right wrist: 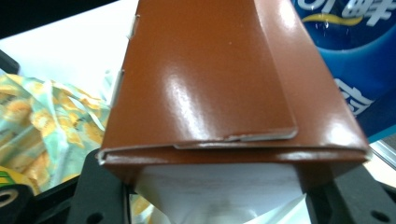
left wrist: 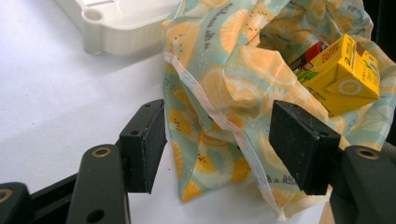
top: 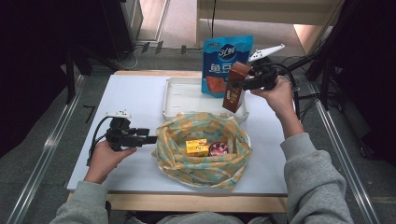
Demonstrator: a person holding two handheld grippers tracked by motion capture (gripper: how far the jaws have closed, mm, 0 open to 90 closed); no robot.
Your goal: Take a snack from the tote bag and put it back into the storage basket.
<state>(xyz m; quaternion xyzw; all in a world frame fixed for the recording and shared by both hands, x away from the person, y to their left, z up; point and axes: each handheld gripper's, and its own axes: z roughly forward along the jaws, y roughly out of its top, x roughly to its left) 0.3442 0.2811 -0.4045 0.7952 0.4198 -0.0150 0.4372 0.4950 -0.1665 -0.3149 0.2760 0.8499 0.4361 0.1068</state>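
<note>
Here the right tongs [top: 243, 84] grip a tall brown glossy carton [top: 235, 87] by its upper end, holding it tilted in the air above the right edge of the white plastic tray [top: 180, 100] at the far side of the bench [top: 126, 112]. A blue snack pouch [top: 226, 63] stands upright just behind the carton. Nearer the person, a lemon-print cloth bag [top: 201, 142] sits open on the bench, with a yellow juice box [top: 196, 147] and a small round red-lidded tub [top: 218, 149] inside. The left tongs [top: 152, 138] rest open just beside the bag's left rim; in the left gripper view the fabric edge [left wrist: 219, 121] lies between the spread jaws, unpinched.

The step in hand looks like bagging the carton. To do it well, the left tongs should pinch the rim and hold the mouth wide, while the carton comes in upright over the free space beside the juice box and goes down slowly, released only once its base rests.
</note>
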